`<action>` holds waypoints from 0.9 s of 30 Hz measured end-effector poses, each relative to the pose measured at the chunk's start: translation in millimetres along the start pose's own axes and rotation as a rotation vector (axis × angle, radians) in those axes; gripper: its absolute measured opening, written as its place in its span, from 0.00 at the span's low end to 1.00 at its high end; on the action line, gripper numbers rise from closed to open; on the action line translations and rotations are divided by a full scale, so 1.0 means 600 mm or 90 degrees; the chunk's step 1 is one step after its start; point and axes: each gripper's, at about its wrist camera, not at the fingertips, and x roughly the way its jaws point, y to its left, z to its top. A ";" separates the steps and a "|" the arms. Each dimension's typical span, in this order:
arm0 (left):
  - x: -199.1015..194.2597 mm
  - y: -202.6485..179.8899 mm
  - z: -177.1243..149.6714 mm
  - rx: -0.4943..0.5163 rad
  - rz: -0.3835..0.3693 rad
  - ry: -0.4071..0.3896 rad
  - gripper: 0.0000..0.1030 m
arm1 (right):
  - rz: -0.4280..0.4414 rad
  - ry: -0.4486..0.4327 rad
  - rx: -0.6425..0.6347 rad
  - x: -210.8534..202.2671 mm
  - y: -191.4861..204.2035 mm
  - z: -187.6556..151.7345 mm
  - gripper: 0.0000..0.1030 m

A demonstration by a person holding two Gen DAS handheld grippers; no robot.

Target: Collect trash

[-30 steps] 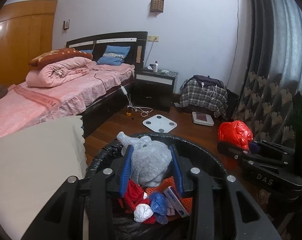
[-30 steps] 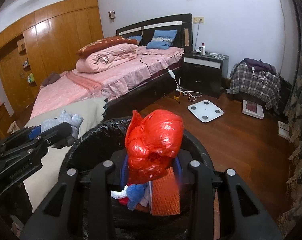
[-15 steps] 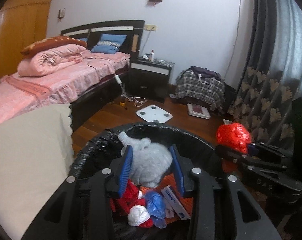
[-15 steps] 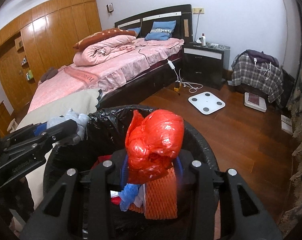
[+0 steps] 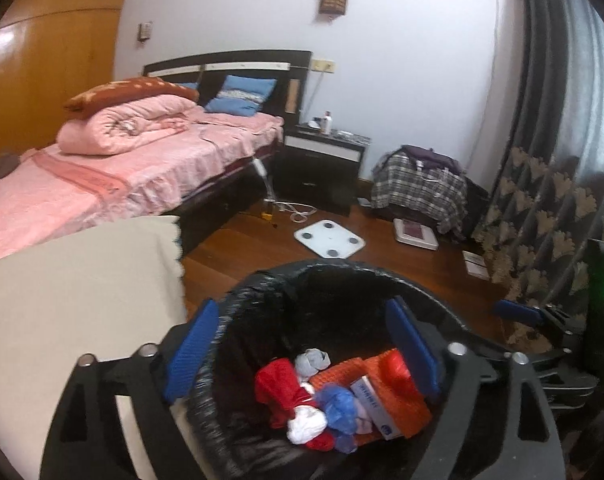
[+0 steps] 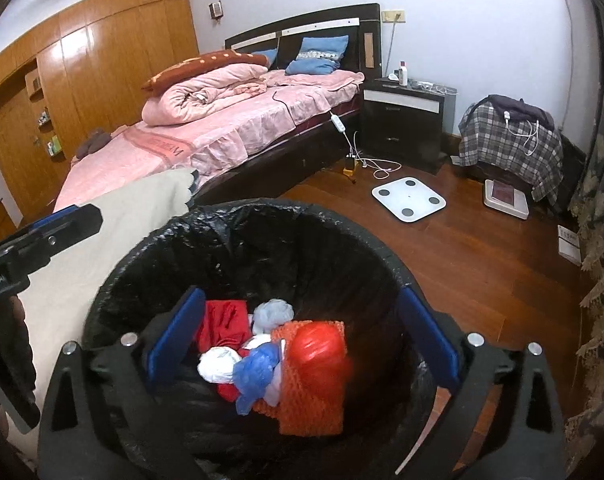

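Hovering over the black-lined bin (image 6: pixel 238 248) with both claws sprung wide and empty: left claw (image 5: pixel 302 344) just released of its grey wad (image 5: pixel 312 360), right claw (image 6: pixel 302 336) just released of the red bag (image 6: pixel 318 352), both now lying inside among the other trash. Risk from here: clipping the loose liner on withdrawal and dragging it off the rim, or tipping the bin onto the wood floor (image 6: pixel 482 256). Farther off, white scale (image 6: pixel 409 199) and bed (image 6: pixel 206 136).
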 end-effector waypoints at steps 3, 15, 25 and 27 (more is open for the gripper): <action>-0.028 0.009 -0.001 -0.002 0.023 0.000 0.88 | 0.010 -0.003 0.000 -0.026 0.011 0.003 0.94; -0.174 0.010 -0.011 -0.013 0.093 -0.020 0.94 | 0.043 -0.041 -0.037 -0.151 0.075 0.029 0.95; -0.273 -0.013 -0.008 -0.003 0.110 -0.061 0.94 | 0.074 -0.058 -0.052 -0.234 0.117 0.035 0.95; -0.288 -0.014 -0.007 -0.006 0.110 -0.068 0.94 | 0.080 -0.062 -0.052 -0.246 0.122 0.036 0.95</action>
